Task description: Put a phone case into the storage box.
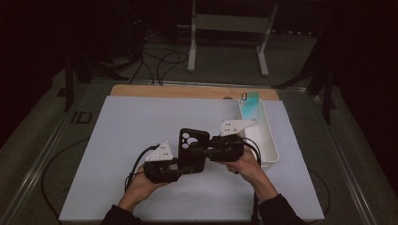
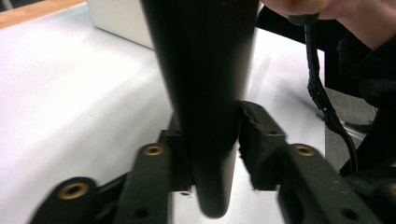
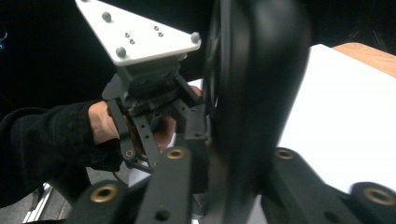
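Observation:
A black phone case (image 1: 192, 145) with a paw-print cutout is held upright above the white mat, between both grippers. My left gripper (image 1: 185, 168) reaches it from the lower left. In the left gripper view the pads (image 2: 250, 130) press on the case's edge (image 2: 205, 93), so this gripper (image 2: 210, 135) is shut on it. My right gripper (image 1: 195, 152) comes in from the right. In the right gripper view the blurred case (image 3: 252, 93) stands between its jaws (image 3: 233, 154), which look slack around it. The left gripper (image 3: 154, 107) shows behind.
A white bin (image 1: 267, 140) stands at the mat's right edge, with a teal phone (image 1: 248, 105) leaning at its far end. The white mat (image 1: 141, 140) covers the table. A wooden strip (image 1: 187, 91) runs along the back. Cables and a white stand (image 1: 230, 28) lie beyond.

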